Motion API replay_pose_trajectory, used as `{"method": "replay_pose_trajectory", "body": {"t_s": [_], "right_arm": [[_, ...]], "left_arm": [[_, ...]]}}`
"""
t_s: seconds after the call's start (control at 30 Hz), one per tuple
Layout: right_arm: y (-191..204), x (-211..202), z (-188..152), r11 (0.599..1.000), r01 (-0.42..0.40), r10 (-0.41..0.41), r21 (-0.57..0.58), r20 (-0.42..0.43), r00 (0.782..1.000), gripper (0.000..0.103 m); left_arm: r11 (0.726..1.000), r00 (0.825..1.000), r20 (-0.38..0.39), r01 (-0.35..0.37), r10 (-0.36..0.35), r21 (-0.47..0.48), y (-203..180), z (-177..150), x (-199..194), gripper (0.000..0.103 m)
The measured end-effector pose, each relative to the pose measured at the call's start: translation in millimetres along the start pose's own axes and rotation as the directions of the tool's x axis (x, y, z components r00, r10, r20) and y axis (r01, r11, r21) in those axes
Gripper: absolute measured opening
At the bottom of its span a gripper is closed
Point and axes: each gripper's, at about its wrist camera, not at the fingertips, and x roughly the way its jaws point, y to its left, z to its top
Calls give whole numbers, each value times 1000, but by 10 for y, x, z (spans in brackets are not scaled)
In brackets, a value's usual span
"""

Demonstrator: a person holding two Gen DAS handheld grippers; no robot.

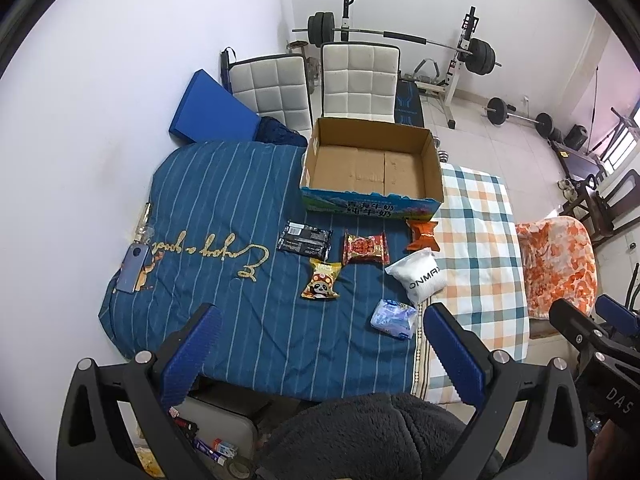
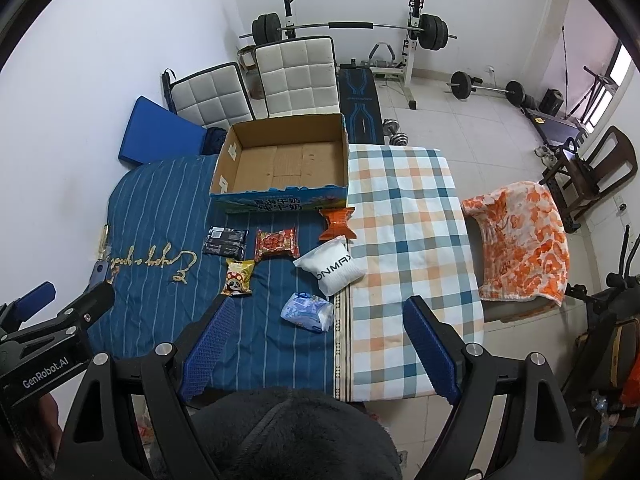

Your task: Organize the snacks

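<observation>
Snack packets (image 1: 366, 248) scattered on blue quilt (image 1: 224, 208) before empty cardboard box (image 1: 372, 160), well beyond left gripper (image 1: 320, 344) and right gripper (image 2: 320, 332), both jaws spread wide, gripping nothing.

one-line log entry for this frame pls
phase: pre-grasp | left tongs: open, empty | right tongs: open, empty | cardboard box: empty | snacks: six on bed

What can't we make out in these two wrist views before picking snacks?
- Black snack packet: label print too small in both views.
- Phone: in the right wrist view, largely hidden behind the left gripper.
- Items below the bed edge: cut off by the left gripper's frame, left wrist view.
- Cardboard box: near inner wall hidden.
</observation>
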Motion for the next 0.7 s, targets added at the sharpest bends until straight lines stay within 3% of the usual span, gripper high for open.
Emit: {"method": "replay_pose_trajectory", "body": {"t_s": [0.7], "right_arm": [[-26,-75,65,1000,2,-2,-1,9,1000,88]], "left_arm": [[1000,1000,12,2,-2,9,-89,21,-34,103]]}}
